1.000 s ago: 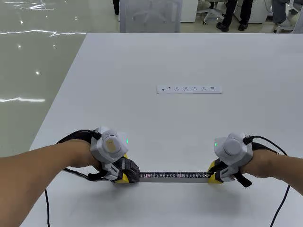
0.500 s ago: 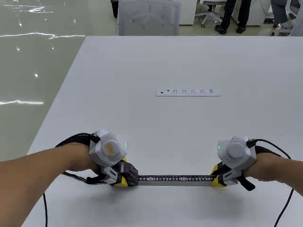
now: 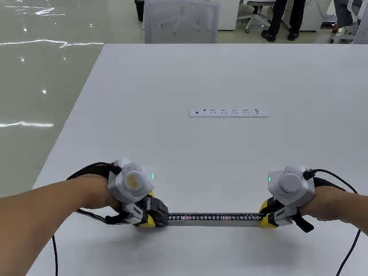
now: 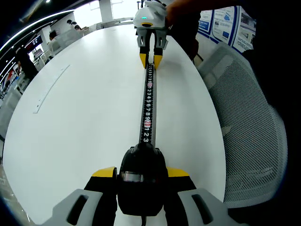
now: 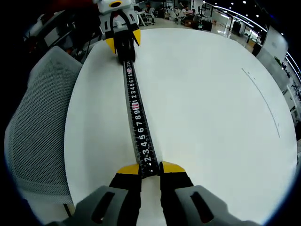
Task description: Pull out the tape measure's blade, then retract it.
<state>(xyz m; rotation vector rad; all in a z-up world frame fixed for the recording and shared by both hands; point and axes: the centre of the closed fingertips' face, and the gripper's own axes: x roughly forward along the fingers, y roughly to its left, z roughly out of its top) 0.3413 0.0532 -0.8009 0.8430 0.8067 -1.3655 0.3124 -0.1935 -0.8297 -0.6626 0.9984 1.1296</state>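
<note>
Gripping the tape measure (image 4: 142,181) w/ my left hand-held gripper (image 3: 150,217), I had its black case clamped between the yellow-tipped jaws, low on the white surface (image 3: 230,75) near the front edge. My right hand-held gripper (image 5: 150,168) was narrowed right down on the free end of the blade (image 3: 213,217), one jaw pinched on either side of it. Blade was out, stretched straight btw. the two hand-held grippers w/ its numbers facing up, a red mark partway along. It ran low along the surface; couldn't tell if it touched. The two hand-held grippers sat well apart, left & right of me. A white power strip (image 3: 229,112) lay further back on the surface, well clear of the blade. An office chair (image 3: 181,22) stood at the far edge, and a mesh chair (image 4: 249,117) was just beside the near edge.
</note>
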